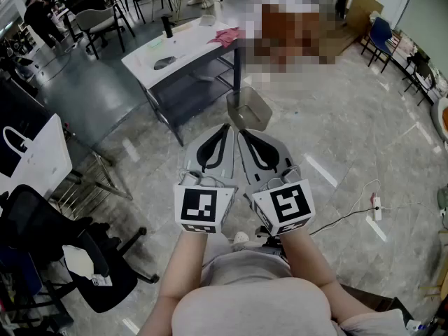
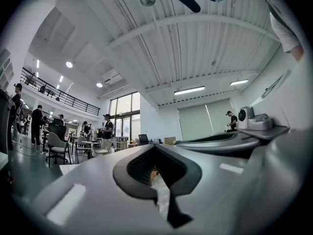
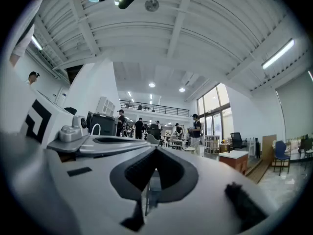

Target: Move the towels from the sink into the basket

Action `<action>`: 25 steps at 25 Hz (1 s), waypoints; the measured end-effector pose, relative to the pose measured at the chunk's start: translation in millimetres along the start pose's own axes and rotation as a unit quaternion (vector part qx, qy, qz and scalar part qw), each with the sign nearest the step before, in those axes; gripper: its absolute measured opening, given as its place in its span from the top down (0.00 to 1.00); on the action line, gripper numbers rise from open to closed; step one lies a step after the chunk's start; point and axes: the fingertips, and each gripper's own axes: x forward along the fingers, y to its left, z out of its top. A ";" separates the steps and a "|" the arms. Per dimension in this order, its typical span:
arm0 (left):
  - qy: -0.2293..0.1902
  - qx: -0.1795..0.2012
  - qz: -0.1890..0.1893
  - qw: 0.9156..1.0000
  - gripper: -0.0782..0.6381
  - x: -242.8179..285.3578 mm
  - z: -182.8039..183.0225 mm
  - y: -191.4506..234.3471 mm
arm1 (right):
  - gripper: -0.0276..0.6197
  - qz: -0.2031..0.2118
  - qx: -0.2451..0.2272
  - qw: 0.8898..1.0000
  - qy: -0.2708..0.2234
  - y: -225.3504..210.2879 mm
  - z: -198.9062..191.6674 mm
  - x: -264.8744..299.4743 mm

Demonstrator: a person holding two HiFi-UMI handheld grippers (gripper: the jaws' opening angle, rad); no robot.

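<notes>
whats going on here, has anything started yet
A person stands holding the left gripper and right gripper side by side out in front, both shut and empty. Ahead is a white table with a pink towel on it, and a grey basket on the floor beside it. Nothing is being handled yet.

Bright, even light from ceiling strips (image 2: pixel 189 90) and tall windows (image 2: pixel 123 104); both gripper views bulge with dark corners.

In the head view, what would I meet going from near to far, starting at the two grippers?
Left gripper and right gripper side by side → grey basket on the floor → white table → pink cloth on its far corner.
</notes>
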 end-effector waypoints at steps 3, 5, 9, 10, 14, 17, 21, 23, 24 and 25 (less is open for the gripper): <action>0.002 0.003 -0.002 1.000 0.88 -2.4 0.7 -4.1 | 0.93 -0.008 0.008 1.000 0.000 -3.7 -0.5 -5.5; 0.001 0.006 -0.004 1.000 0.89 -2.8 0.6 -4.0 | 0.93 -0.012 0.010 1.000 0.000 -4.5 -1.8 -5.8; 0.005 0.002 -0.009 1.000 0.88 -1.2 -3.2 -1.5 | 0.93 -0.014 0.010 1.000 0.006 -5.0 -7.1 -1.4; 0.005 -0.001 -0.009 1.000 0.88 -0.2 -3.7 -1.0 | 0.93 -0.014 0.008 1.000 0.007 -5.1 -7.4 -0.2; 0.004 -0.009 -0.011 1.000 0.88 8.0 -5.5 4.8 | 0.93 -0.008 0.007 1.000 -0.002 -6.4 -3.9 8.1; 0.000 -0.012 -0.011 1.000 0.88 16.8 -6.9 14.6 | 0.93 -0.012 0.010 1.000 -0.002 -11.5 -4.1 20.2; -0.001 -0.012 -0.011 1.000 0.88 32.7 -11.1 29.9 | 0.93 -0.020 0.014 1.000 -0.001 -23.0 -7.5 37.9; 0.002 -0.012 -0.014 1.000 0.88 43.0 -14.3 38.0 | 0.93 -0.019 0.013 1.000 0.001 -28.8 -10.2 49.7; 0.005 -0.012 -0.015 1.000 0.88 48.2 -16.3 42.2 | 0.93 -0.018 0.014 1.000 0.002 -31.6 -11.4 56.2; 0.008 -0.012 -0.017 1.000 0.88 53.6 -17.7 46.5 | 0.93 -0.017 0.017 1.000 0.002 -34.7 -12.4 62.9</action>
